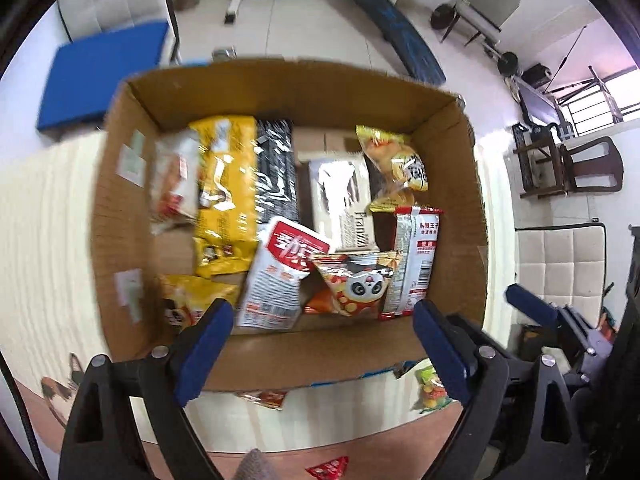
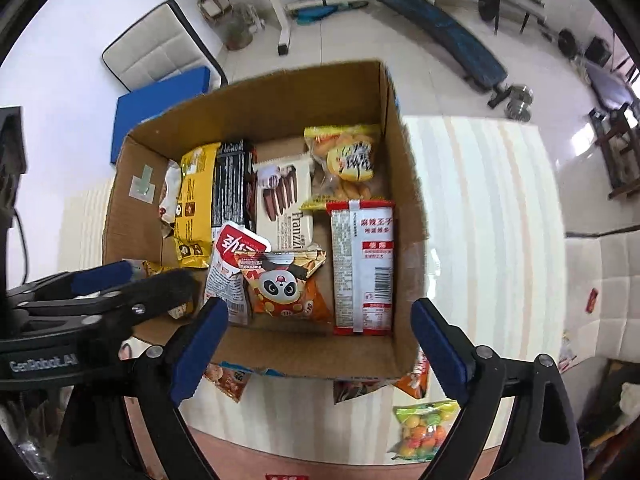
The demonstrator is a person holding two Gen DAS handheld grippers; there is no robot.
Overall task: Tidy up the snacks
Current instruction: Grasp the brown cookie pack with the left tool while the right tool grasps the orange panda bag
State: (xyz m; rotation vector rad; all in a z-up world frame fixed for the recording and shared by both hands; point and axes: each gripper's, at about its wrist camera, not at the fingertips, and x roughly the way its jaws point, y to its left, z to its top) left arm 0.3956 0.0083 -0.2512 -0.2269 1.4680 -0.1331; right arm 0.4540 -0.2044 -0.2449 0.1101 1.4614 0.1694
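An open cardboard box (image 1: 280, 92) (image 2: 280, 92) stands on the table, with several snack packs inside. Among them are a panda packet (image 1: 356, 284) (image 2: 280, 284), a red-and-white pouch (image 1: 280, 272) (image 2: 232, 264), a red-edged barcode pack (image 1: 412, 264) (image 2: 364, 268), a Franzi biscuit pack (image 1: 344, 200) (image 2: 284, 200), a long yellow pack (image 1: 224, 184) (image 2: 196, 200) and a yellow bun bag (image 1: 396, 164) (image 2: 348, 160). My left gripper (image 1: 320, 316) hangs open over the box's near wall, holding nothing. My right gripper (image 2: 318, 310) is open beside it, also with nothing in it.
Loose snacks lie on the striped tablecloth (image 2: 480, 200) in front of the box: a bag of coloured candy balls (image 2: 424, 428) (image 1: 430, 390), an orange packet (image 2: 228, 380) and a red packet (image 1: 328, 468). Beyond the table are a blue mat (image 1: 100, 80), chairs and a gym bench (image 2: 448, 36).
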